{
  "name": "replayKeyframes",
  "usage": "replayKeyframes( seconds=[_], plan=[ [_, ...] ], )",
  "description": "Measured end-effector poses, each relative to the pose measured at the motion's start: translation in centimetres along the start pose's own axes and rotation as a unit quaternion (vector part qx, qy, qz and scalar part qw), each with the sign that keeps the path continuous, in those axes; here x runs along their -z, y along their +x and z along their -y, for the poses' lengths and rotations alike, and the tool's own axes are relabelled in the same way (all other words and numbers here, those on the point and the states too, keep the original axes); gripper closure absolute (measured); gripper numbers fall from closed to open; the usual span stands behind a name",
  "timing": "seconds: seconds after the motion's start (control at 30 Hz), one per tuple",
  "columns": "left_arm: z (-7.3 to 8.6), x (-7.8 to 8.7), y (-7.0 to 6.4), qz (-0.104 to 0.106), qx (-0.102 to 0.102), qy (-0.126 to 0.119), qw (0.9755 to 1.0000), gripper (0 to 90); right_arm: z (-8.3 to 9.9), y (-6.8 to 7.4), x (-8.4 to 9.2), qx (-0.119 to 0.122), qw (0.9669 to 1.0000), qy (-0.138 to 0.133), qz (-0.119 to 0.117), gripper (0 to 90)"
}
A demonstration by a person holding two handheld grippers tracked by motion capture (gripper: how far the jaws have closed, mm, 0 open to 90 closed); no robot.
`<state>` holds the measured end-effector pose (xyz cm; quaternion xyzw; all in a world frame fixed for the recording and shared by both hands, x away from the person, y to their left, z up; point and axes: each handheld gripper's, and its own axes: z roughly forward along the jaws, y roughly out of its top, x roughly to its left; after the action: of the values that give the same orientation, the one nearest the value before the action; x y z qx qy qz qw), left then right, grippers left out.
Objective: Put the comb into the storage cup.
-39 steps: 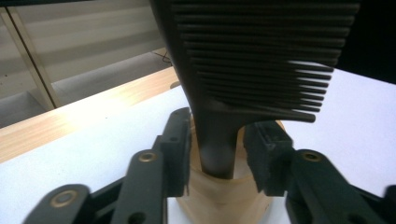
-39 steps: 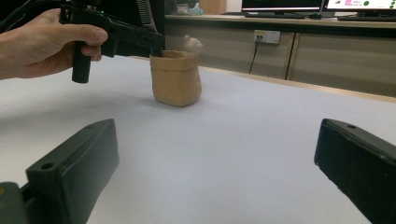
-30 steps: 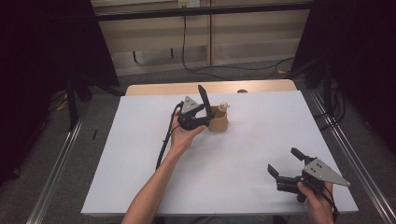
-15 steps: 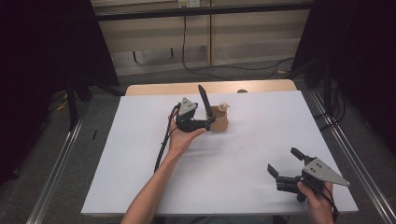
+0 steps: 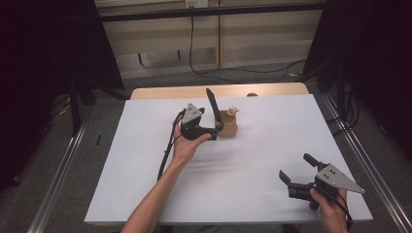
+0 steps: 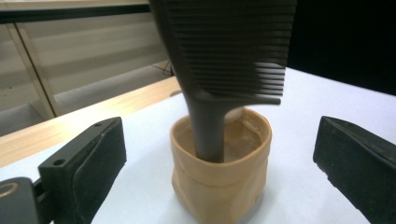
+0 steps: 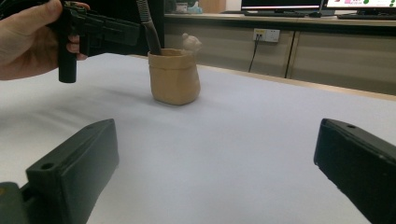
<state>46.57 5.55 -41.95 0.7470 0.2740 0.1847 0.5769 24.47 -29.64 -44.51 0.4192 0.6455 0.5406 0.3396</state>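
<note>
Comb [image 6: 224, 60], black and wide-toothed, stands handle-down in a small tan pouch [image 5: 227, 127], which sits on the white table [image 5: 145, 194] toward its far middle. Beyond the pouch the white sheet gives way to a strip of bare wood [image 5: 155, 92], then grey floor with a dark cable lying across it, pale wall panels and black curtains at either side.

From above, the comb is a thin dark blade rising out of the pouch, with a small pale knob [image 5: 233, 110] at the pouch's far rim. The left gripper view brings out the comb's teeth, the crumpled folded rim of the pouch and the handle resting against its inner wall. The right gripper view, low over the table, shows the pouch from the side, monitors on a counter behind it, and a wall socket.

Left gripper [image 5: 217, 122] is held level just beside the pouch, the forearm reaching in from the near edge; its jaws have just been opening and now stand wide on either side of the pouch, pressing on neither it nor the comb. Right gripper [image 5: 297, 171] hovers well apart, near the table's near right corner, jaws spread on nothing.
</note>
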Motion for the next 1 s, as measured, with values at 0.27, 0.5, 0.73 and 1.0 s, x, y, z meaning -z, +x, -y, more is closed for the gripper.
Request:
replayKeyframes(
  seconds=[0.27, 0.5, 0.73, 1.0],
  plan=[
    [0.1, 1.0, -0.5, -0.001, -0.025, -0.005, 0.9997, 2.6, 0.1, -0.3, -0.1, -0.003, 1.0, -0.001, 0.003, 0.0],
    [-0.3, 2.7, -0.5, -0.004, -0.014, -0.022, 0.9996, 2.5, 0.1, -0.5, 0.1, -0.002, 1.0, -0.005, 0.009, 0.0],
    [0.0, 4.5, -0.7, -0.012, -0.009, -0.035, 0.9993, 1.8, 0.0, -0.3, 0.0, 0.001, 0.9999, -0.005, 0.01, 0.0],
    [0.5, 6.3, -0.3, -0.028, -0.006, -0.042, 0.9987, 1.8, -0.1, -0.1, 0.1, 0.004, 0.9999, -0.005, 0.01, 0.0]
  ],
)
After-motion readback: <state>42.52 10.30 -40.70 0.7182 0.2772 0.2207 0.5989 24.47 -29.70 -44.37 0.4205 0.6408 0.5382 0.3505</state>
